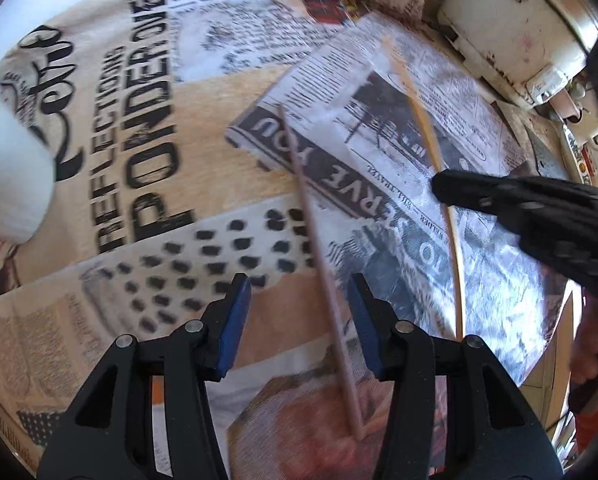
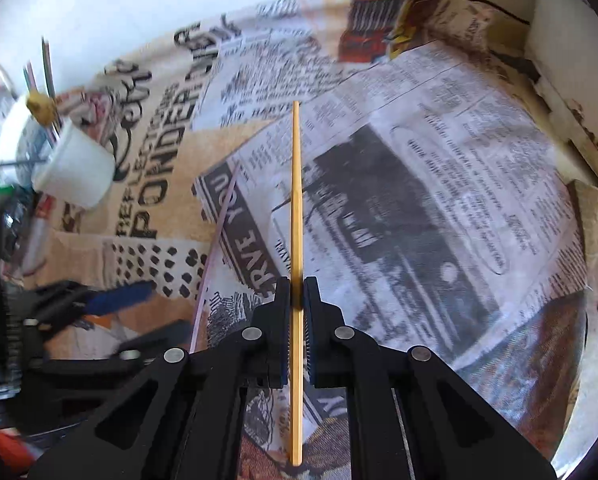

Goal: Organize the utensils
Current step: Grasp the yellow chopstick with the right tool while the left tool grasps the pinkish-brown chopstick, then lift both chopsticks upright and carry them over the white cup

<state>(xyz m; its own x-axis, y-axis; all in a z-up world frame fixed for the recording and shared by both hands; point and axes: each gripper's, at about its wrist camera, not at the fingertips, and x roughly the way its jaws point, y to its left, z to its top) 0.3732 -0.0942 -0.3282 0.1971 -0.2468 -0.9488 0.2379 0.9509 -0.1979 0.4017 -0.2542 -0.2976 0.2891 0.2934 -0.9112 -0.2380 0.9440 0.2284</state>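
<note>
On the newspaper-print counter [image 1: 147, 184], a pink chopstick [image 1: 323, 264] lies between the left gripper's [image 1: 299, 320] open fingers. Just right, the right gripper [image 2: 297, 308] pinches a yellow chopstick [image 2: 295, 200]. A white cup [image 2: 75, 168] stands far left.

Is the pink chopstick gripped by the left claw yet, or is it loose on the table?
Loose. The pink chopstick lies on the tablecloth between the left claw's open blue pads, which stand clear of it.
</note>
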